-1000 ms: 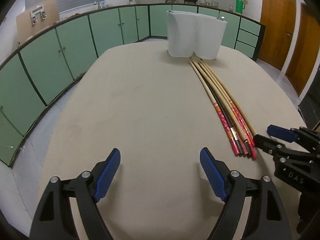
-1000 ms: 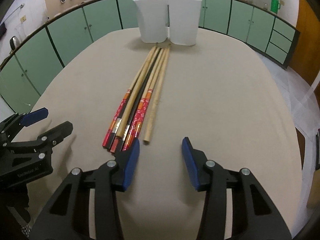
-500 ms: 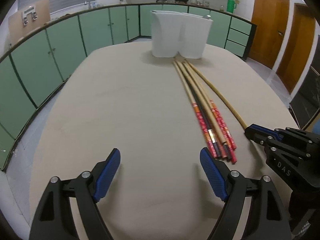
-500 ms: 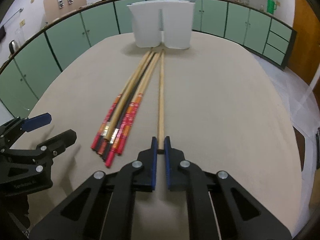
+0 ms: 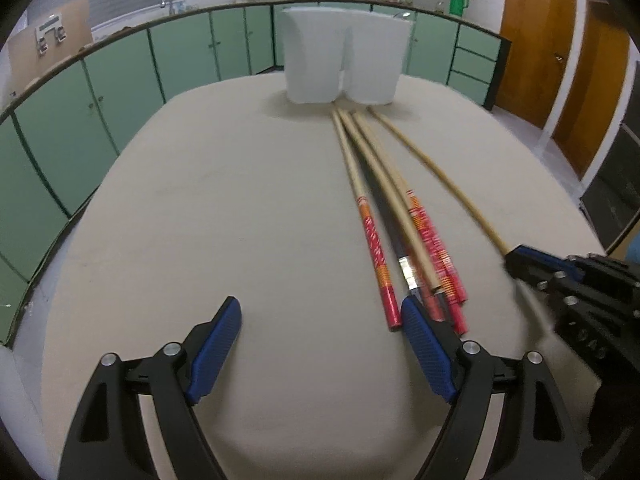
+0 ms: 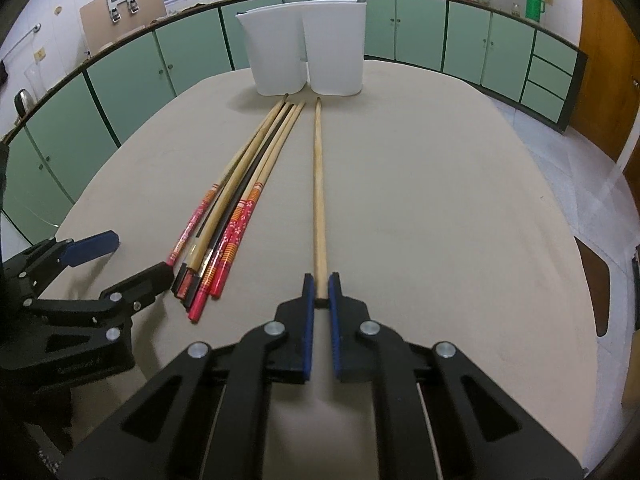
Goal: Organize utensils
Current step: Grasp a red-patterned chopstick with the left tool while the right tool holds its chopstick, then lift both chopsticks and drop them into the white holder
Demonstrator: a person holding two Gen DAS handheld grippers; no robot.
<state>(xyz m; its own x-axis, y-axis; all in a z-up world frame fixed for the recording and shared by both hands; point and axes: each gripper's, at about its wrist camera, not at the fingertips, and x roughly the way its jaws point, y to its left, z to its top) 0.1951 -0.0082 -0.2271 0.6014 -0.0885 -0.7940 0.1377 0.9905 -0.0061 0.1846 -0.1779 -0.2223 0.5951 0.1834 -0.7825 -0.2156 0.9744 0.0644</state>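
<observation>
A plain wooden chopstick (image 6: 319, 184) lies lengthwise on the beige table, its near end clamped between the blue pads of my right gripper (image 6: 320, 286), which is shut on it. The same stick (image 5: 436, 168) runs toward that gripper (image 5: 520, 260) in the left wrist view. To its left lies a bundle of several chopsticks (image 6: 236, 204), wooden, black and red-patterned. My left gripper (image 5: 320, 340) stands open, its right pad beside the bundle's near ends (image 5: 416, 264), nothing between its fingers. Two white holders (image 6: 308, 52) stand at the table's far end.
The table (image 6: 440, 200) has bare surface right of the held chopstick and left of the bundle. Green cabinets (image 5: 100, 92) curve round the room behind; wooden doors (image 5: 560, 52) are at the right. Pots and a green flask sit on the far counter.
My right gripper closed on the plain wooden chopstick and drew it rightward, apart from the bundle. The left gripper drifted toward the bundle, still open.
</observation>
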